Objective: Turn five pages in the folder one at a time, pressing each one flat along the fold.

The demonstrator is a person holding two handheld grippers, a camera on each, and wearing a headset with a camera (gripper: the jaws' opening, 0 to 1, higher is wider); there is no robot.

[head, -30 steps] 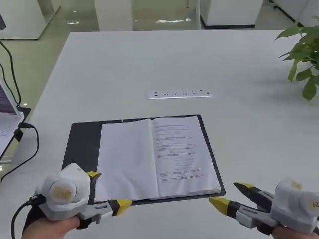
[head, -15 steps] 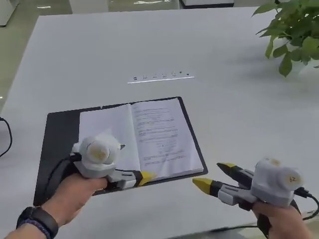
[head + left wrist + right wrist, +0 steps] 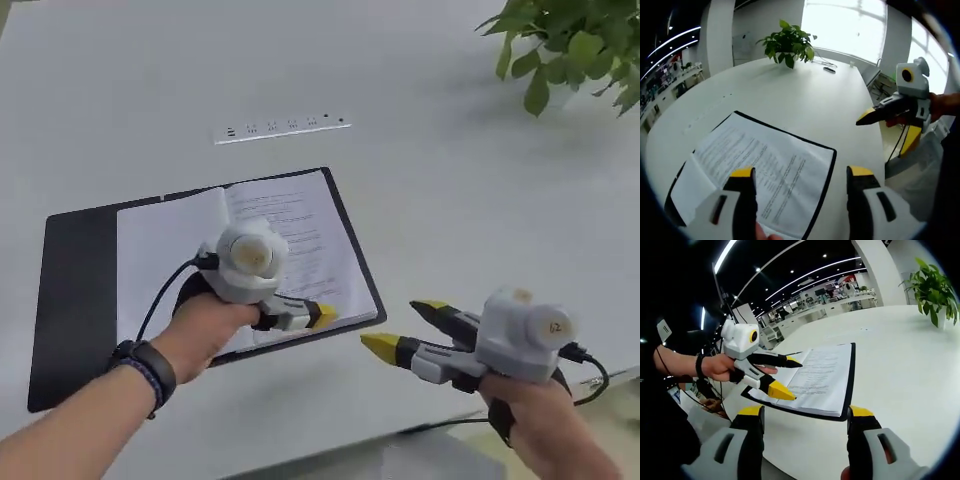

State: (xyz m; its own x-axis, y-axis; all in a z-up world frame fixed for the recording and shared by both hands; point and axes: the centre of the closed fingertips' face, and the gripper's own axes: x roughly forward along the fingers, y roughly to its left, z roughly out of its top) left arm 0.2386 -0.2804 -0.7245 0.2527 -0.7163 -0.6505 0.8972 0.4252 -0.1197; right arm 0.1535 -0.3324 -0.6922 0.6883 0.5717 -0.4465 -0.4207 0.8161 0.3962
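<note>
Black folder of white printed pages [image 3: 75, 290] lies open on the white worktop [image 3: 450, 150]; left tongs [image 3: 310, 313], wide apart and empty, over its 5 o'clock corner; right tongs [image 3: 406, 326], likewise, just beyond at 4 o'clock.

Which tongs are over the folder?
The left tongs, above the printed page of the folder. The right tongs are off its edge, over bare table.

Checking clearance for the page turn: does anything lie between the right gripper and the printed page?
Nothing visible: only bare table separates the right gripper from the printed page and its edge. The left gripper hangs over that page's near corner.
</note>
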